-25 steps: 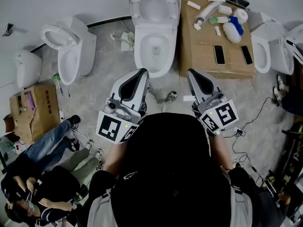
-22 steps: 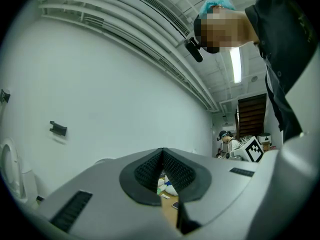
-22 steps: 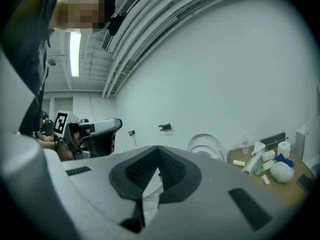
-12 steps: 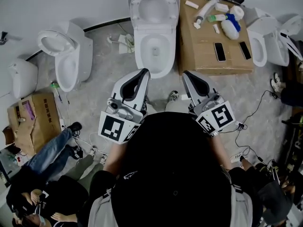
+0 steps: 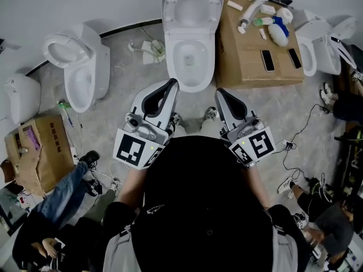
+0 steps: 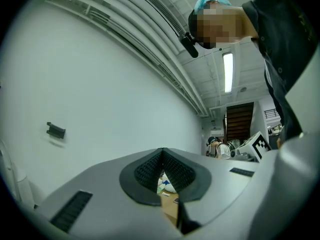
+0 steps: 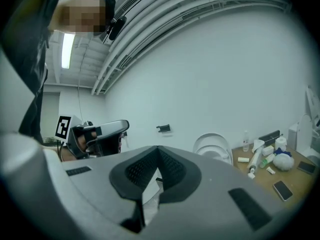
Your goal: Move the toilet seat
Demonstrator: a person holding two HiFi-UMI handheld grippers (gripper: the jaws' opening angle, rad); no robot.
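Currently | left hand-held gripper (image 5: 173, 83) pressed together, empty | right hand-held gripper (image 5: 218, 92) likewise | two phones (image 5: 267, 60) (image 5: 294, 58) on box (image 5: 238, 64)

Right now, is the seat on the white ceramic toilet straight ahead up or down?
Up. The white oval toilet seat stands raised at the back, leaving the bowl uncovered in the head view.

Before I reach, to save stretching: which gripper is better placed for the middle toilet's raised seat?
Probably left. The left gripper and right gripper are shut and empty, but the left sits closer to the toilet, and a cardboard box crowds the right side.
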